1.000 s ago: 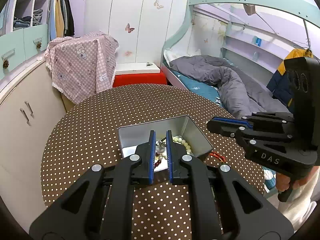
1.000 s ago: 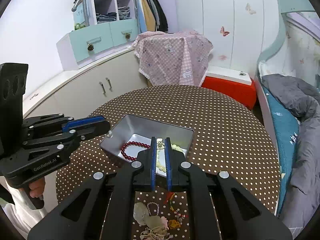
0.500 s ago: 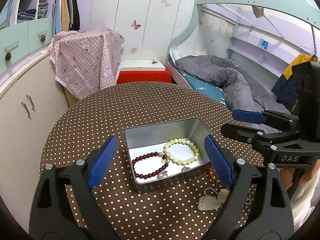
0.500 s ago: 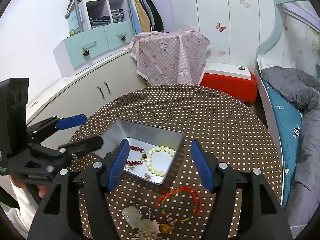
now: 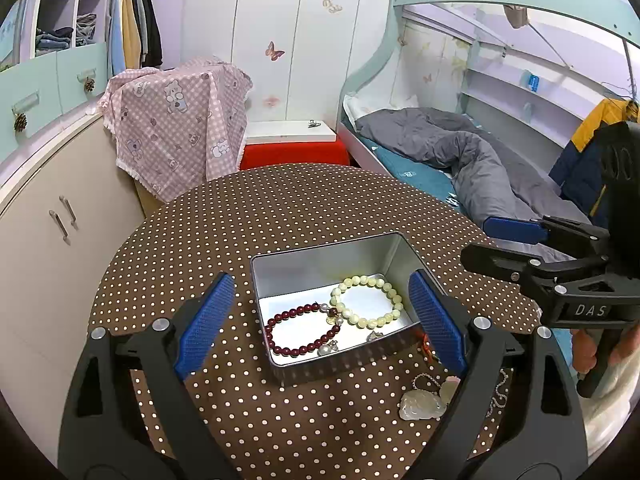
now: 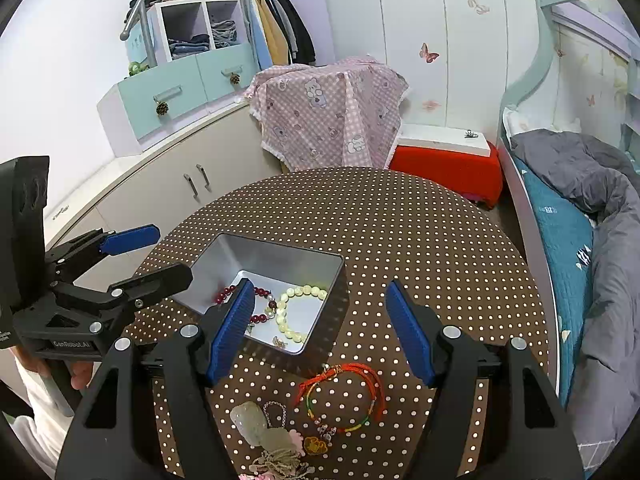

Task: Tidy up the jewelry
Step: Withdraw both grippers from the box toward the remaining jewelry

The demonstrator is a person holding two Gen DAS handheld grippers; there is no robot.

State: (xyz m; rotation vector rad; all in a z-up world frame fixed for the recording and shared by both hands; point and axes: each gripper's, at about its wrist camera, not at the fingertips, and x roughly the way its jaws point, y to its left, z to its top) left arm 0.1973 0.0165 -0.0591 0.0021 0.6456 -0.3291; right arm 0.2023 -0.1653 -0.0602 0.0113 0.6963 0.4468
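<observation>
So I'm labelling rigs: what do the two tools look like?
Both are black plastic frames with silver screws and ribbed blue pads. The left tool bears small white lettering on its side; the right tool reads "DAS". A white sleeve shows by the left handle.

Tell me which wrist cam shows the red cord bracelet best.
Right wrist. The red cord bracelet lies in full view on the dotted table, between the open right gripper's fingers. The left wrist view shows only a red sliver beside the tin.

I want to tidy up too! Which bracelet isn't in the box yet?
The orange cord bracelet lies on the dotted tablecloth, outside the metal tin. The dark red bead bracelet and the cream bead bracelet are already inside it.
</observation>
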